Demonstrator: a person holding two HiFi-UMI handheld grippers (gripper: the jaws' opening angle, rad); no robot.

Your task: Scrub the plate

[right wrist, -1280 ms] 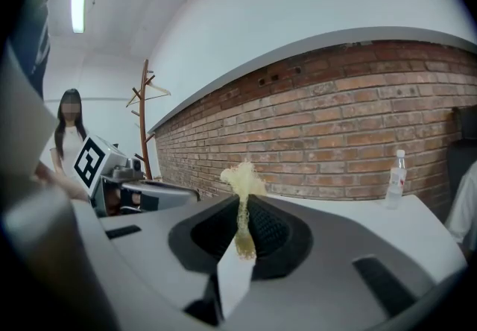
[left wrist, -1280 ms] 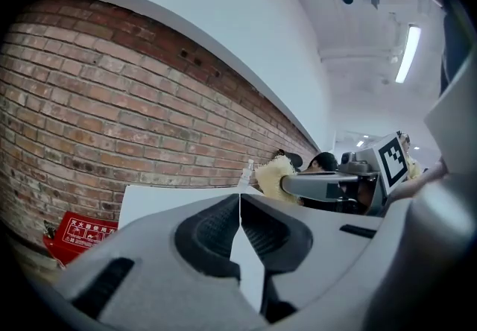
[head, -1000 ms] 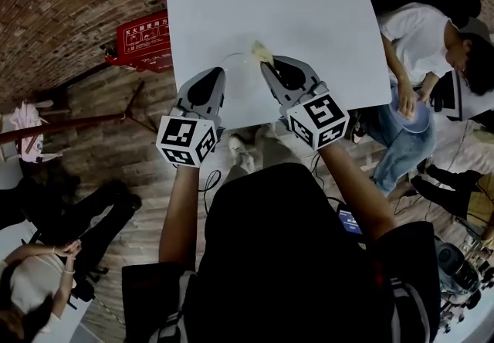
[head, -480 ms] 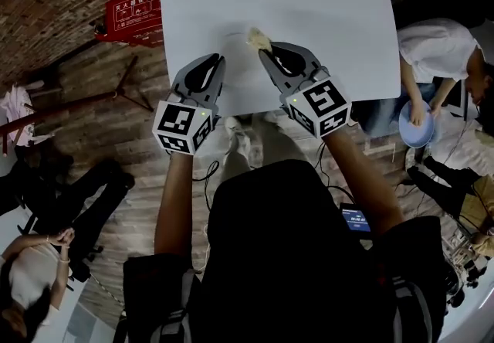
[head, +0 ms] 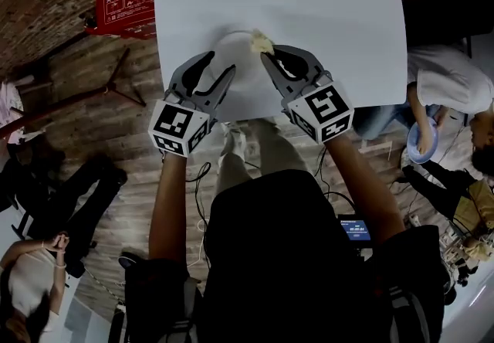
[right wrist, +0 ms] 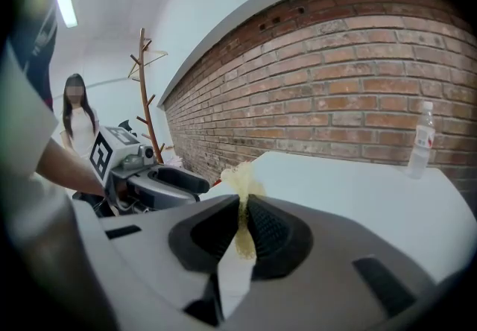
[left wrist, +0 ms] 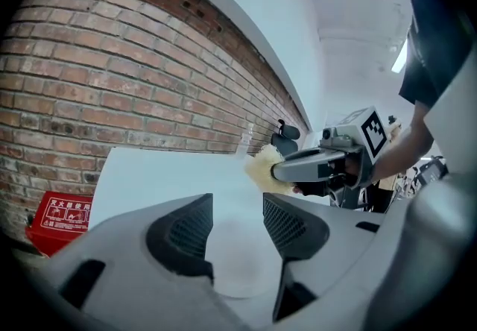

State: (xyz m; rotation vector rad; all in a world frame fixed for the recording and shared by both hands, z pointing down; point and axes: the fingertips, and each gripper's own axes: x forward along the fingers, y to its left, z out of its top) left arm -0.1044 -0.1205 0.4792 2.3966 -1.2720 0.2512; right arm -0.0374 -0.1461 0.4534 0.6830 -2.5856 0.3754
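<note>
Opening at this moment, the left tongs stand with their jaws partly apart, dark ribbed pads facing each other across a clear gap. The plate shows through that gap, but the pads do not press on it. In the head view this pair reaches over the plate's left edge; I cannot tell whether a jaw tip touches the rim.

The right tongs are clamped tight on a sponge, a pale yellow wad with a ragged, fibrous look. It is pinched thin between the pads and puffs out beyond the tips. In the head view the sponge sits at the plate's far right rim.

The plate is round, white and smooth, hard to pick out against the equally white, matte counter. It lies near the counter's front edge, between the two pairs of tongs. Both pairs have grey moulded bodies with rounded shells, each carrying a cube of black-and-white square markers.

A clear plastic bottle stands upright at the counter's far side, against a red brick wall. A red sign rests on the wooden plank floor left of the counter.
</note>
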